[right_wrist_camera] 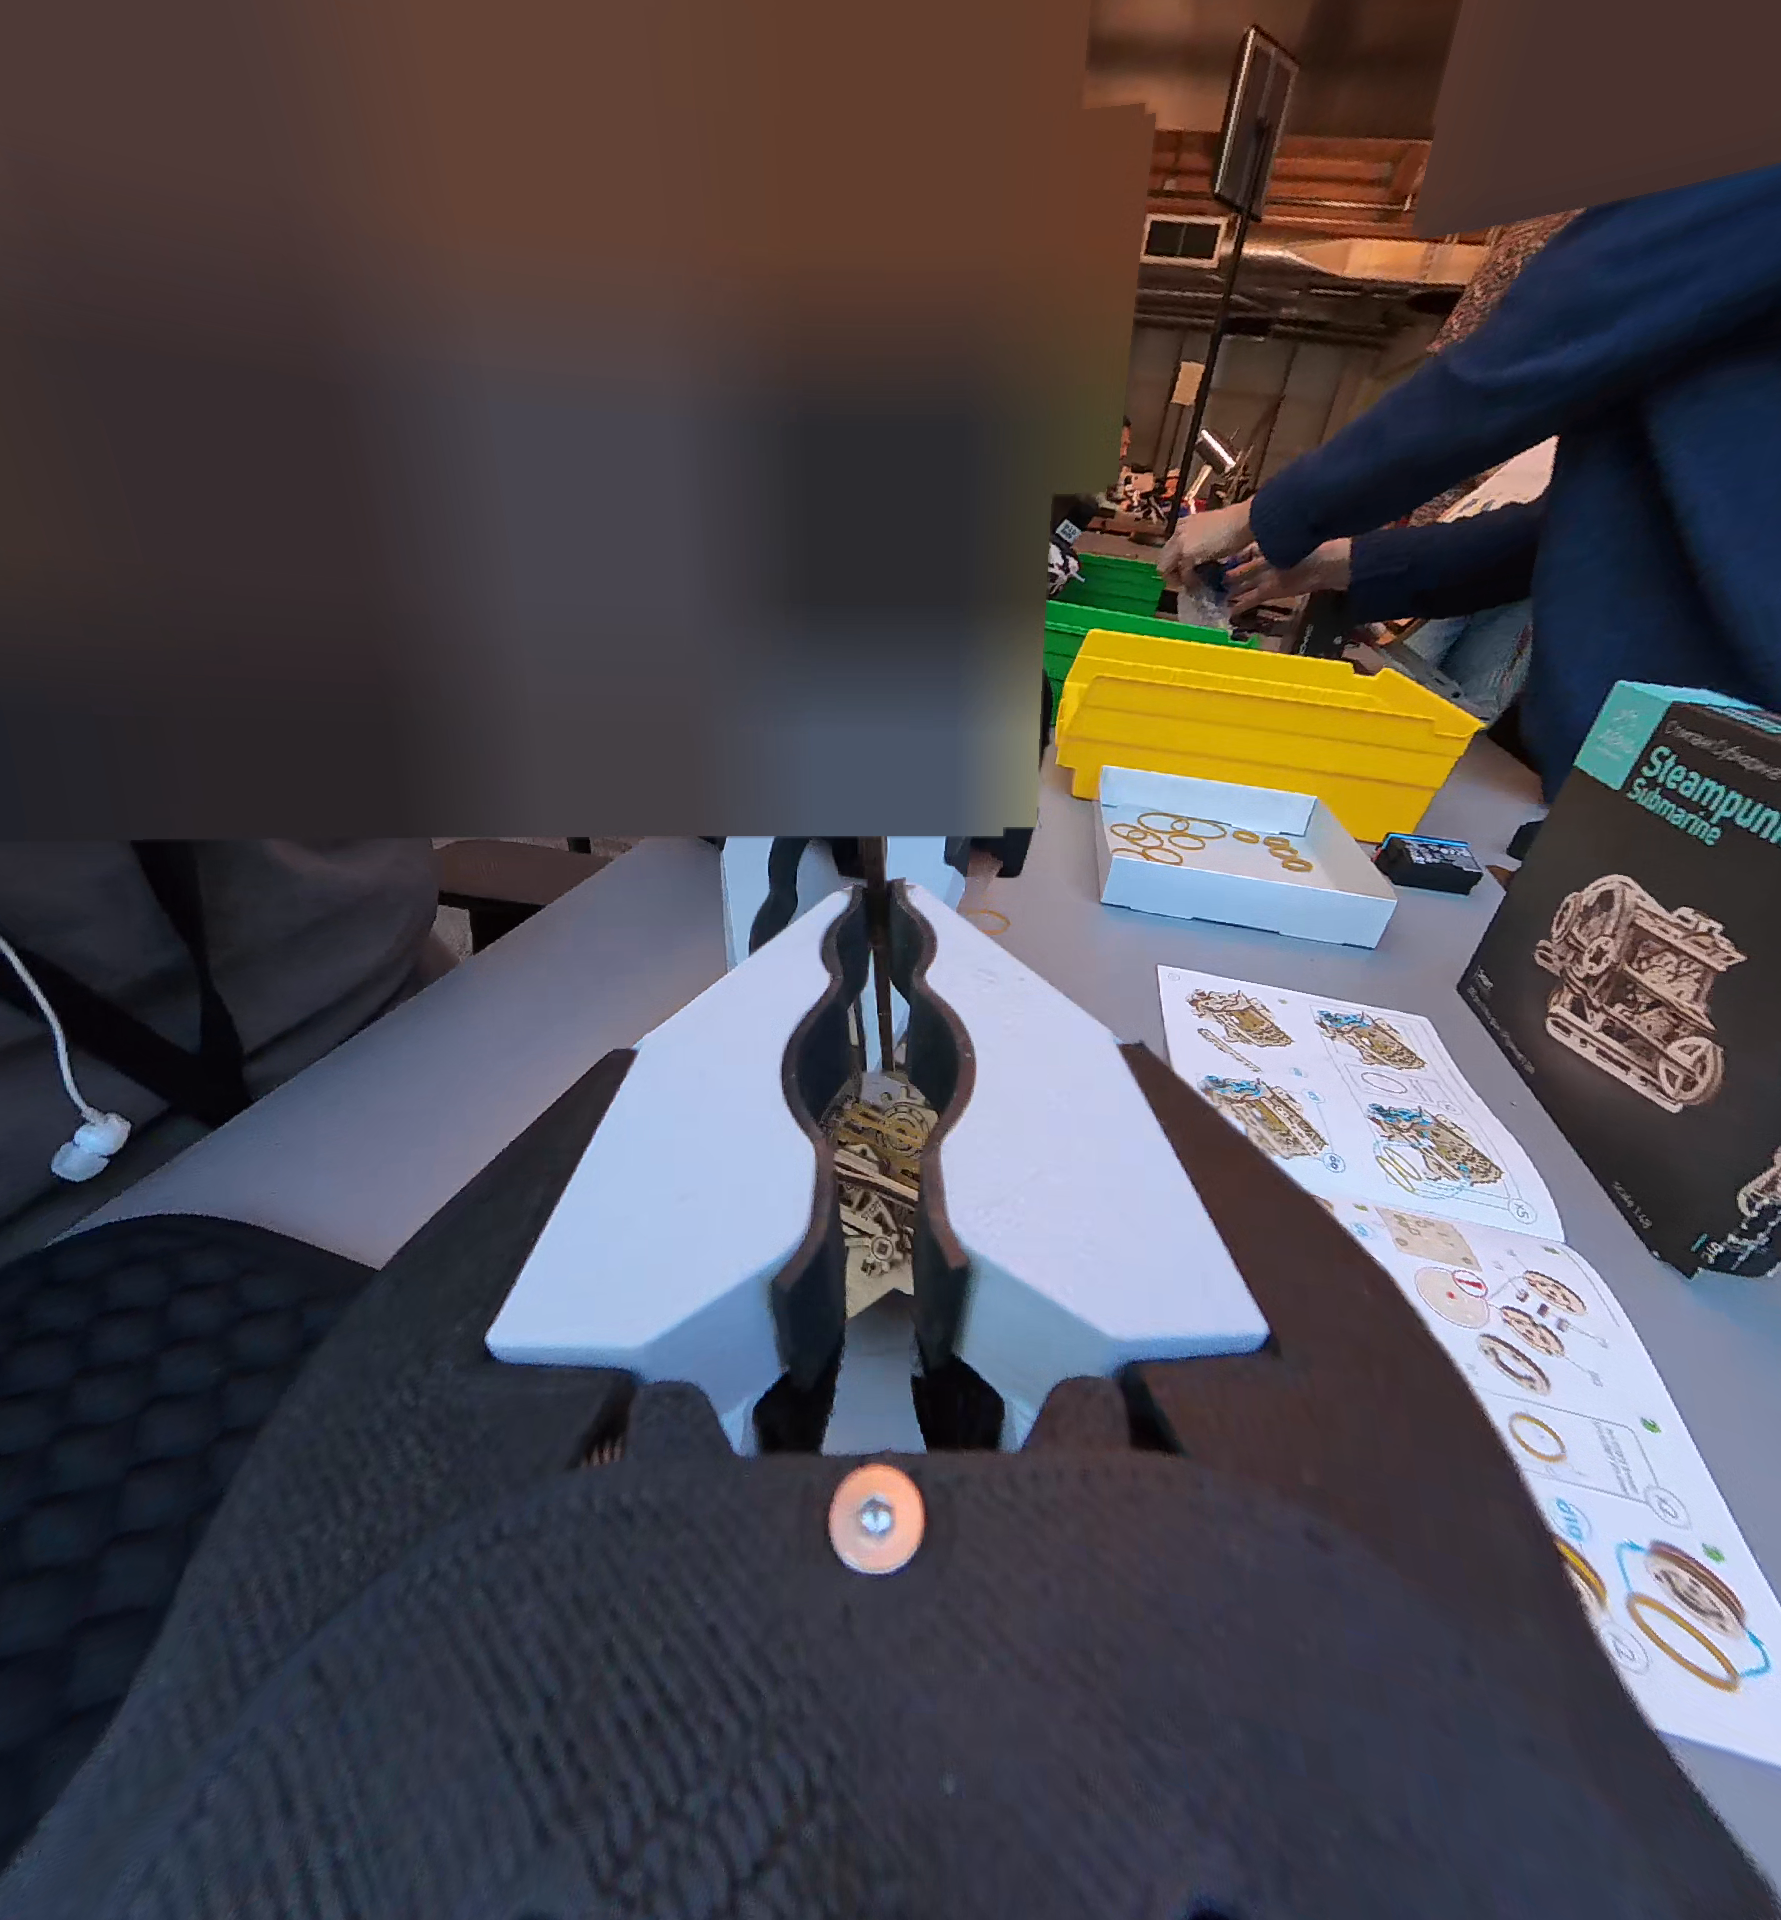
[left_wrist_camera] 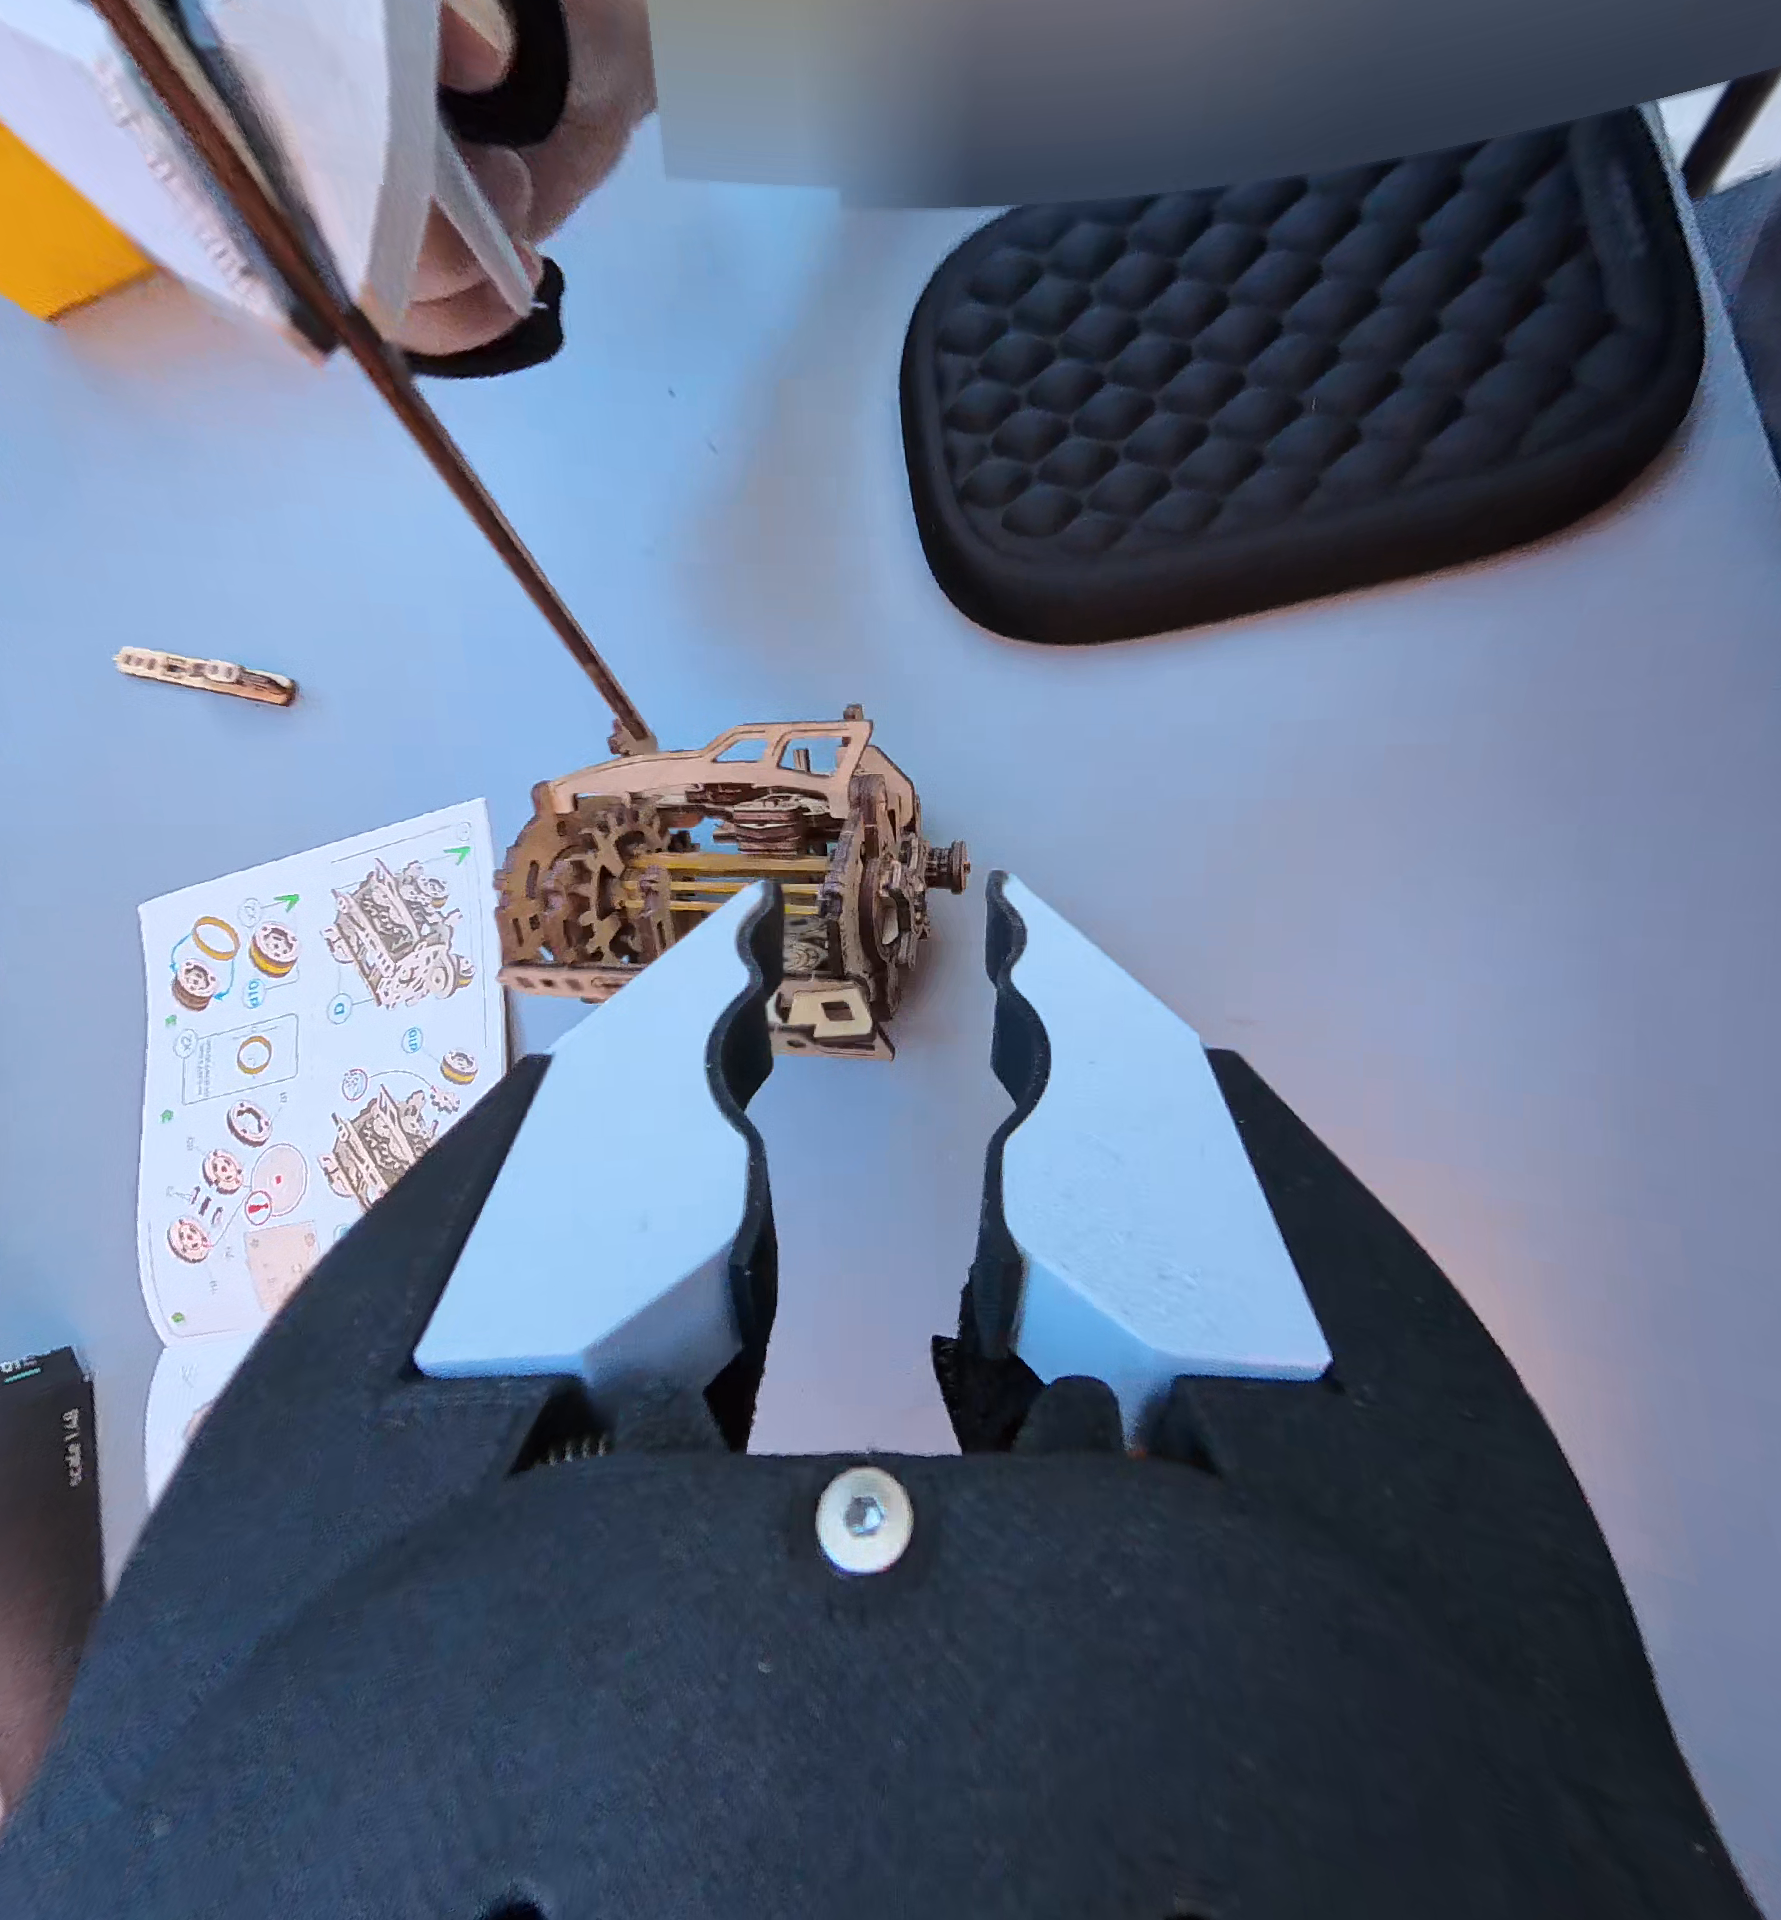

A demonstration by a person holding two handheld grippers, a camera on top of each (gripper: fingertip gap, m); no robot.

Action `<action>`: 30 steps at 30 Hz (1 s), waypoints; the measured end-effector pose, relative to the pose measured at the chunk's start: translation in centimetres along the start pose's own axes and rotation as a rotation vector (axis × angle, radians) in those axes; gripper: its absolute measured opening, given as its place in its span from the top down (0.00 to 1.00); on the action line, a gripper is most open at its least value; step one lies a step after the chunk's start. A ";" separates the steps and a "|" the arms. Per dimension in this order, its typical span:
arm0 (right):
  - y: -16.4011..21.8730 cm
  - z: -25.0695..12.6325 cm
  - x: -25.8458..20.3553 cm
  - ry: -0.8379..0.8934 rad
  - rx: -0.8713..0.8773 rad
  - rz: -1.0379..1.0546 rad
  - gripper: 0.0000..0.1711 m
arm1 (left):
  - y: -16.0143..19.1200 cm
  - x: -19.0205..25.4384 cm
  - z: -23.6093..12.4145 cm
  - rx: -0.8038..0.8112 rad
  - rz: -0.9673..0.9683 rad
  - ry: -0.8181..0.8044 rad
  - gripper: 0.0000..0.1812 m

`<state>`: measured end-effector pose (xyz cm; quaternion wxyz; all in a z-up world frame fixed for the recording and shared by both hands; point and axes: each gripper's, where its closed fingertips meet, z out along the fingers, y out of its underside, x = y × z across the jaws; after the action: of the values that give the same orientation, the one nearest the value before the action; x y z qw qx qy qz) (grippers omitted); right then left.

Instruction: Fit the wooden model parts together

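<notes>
In the left wrist view the left gripper point(left_wrist_camera: 881, 914) is nearest, its jaws spread wide with nothing between them, hovering just short of the model point(left_wrist_camera: 720, 883). The model, a half-built wooden frame of gears and yellow bands, stands on the grey table point(left_wrist_camera: 1281, 1039); the left fingertip point(left_wrist_camera: 751, 914) overlaps its near side in this view, though whether they touch cannot be told. To the left of the model lies the sheet point(left_wrist_camera: 314, 1060) of drawings, and a dark box point(left_wrist_camera: 3, 1538) sits at the frame's lower left edge. Farther left a small wooden piece point(left_wrist_camera: 205, 675) lies alone on the table. A thin dark strip point(left_wrist_camera: 491, 540) slants down from the upper left, its tip meeting the model's top rear corner. It is held by the right gripper point(left_wrist_camera: 314, 301), seen at the upper left with a hand point(left_wrist_camera: 522, 135) behind it. A black quilted pad point(left_wrist_camera: 1301, 395) lies beyond the model to the right.

In the right wrist view the right gripper point(right_wrist_camera: 878, 904) is clamped nearly closed on the strip point(right_wrist_camera: 875, 997), with the model point(right_wrist_camera: 881, 1174) glimpsed through the gap. Right of it are the sheet point(right_wrist_camera: 1437, 1195) and the box point(right_wrist_camera: 1686, 977), then a white tray point(right_wrist_camera: 1239, 894) of rings, a yellow bin point(right_wrist_camera: 1260, 727), and a person's sleeve point(right_wrist_camera: 1488, 416) beyond
</notes>
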<state>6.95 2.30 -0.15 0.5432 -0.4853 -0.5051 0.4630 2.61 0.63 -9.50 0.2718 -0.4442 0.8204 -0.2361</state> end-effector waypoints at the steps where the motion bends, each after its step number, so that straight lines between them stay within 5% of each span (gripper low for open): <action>1: 0.0 -0.2 0.2 0.015 -0.006 0.000 1.00 | -0.1 -0.2 -0.3 0.024 -0.017 -0.019 0.79; 6: 1.1 -1.4 1.5 0.150 -0.095 0.043 1.00 | 0.3 -3.1 -2.8 0.151 -0.100 -0.156 0.62; 10: 0.7 -2.7 1.8 0.244 -0.050 0.093 1.00 | 0.5 -5.1 -2.4 0.281 -0.220 -0.088 0.48; 16: 0.3 -3.9 0.7 0.356 0.001 0.105 1.00 | -0.6 -4.4 -0.2 0.290 -0.136 0.037 0.53; 30: -0.2 -4.2 -1.5 0.381 0.040 0.096 1.00 | 0.3 -3.6 1.2 0.175 -0.093 -0.002 0.64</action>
<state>11.05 0.58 -0.17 0.6159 -0.5768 -0.3602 0.3978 4.88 3.70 -9.72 0.2990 -0.4567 0.7748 -0.3188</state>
